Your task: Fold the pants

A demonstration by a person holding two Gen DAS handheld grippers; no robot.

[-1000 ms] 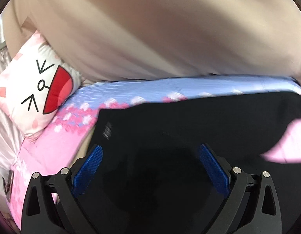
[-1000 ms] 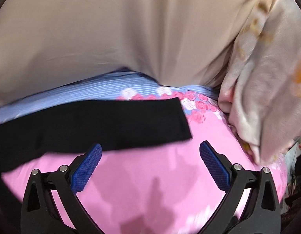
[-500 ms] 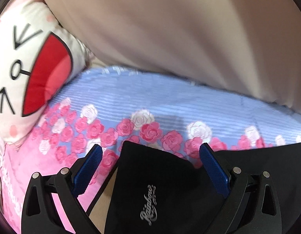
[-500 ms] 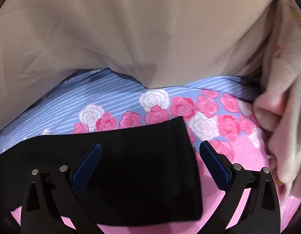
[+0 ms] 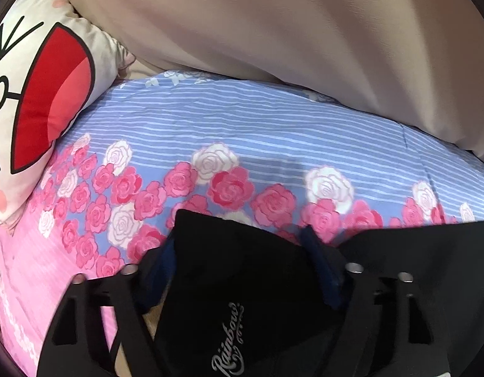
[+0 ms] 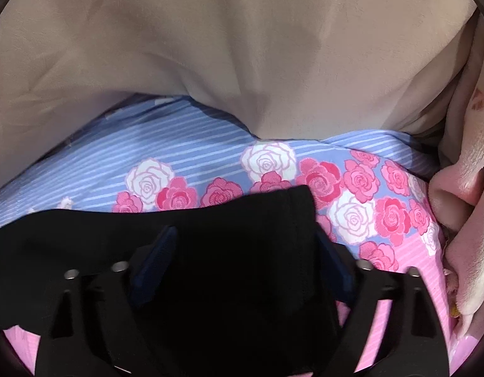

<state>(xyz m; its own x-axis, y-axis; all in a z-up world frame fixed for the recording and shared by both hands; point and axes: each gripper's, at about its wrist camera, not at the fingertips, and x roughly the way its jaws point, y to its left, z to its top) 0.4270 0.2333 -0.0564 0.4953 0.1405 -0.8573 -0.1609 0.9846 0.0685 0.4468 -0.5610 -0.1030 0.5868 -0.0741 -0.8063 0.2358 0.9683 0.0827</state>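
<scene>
In the left wrist view, the left tool (image 5: 242, 251) sits low over the bed sheet (image 5: 273, 132), its two blue fingers spread wide on either side of a corner of the black pants (image 5: 235, 270); the cloth lies between them, yet they have not pinched it. This corner carries a silver script logo, so it is probably the waistband end, though blur makes that hard to confirm. A cartoon pillow (image 5: 31, 88) rests at the left, and a beige blanket (image 5: 273, 31) is bunched along the far side of the bed. In the right wrist view, the right tool (image 6: 245, 251) straddles the other end of the pants (image 6: 242, 251) in the same way, fingers apart with the squared black end between them, touching nothing firmly as far as can be seen. A pale pink blanket (image 6: 468, 204) is heaped just beside it on the right. The pants lie stretched flat across the rose-printed sheet between the two tools. The step in hand looks like taking hold of both ends before a fold. Next, each tool needs to drop slightly, pinch only the pants and not the sheet beneath, then lift together.
</scene>
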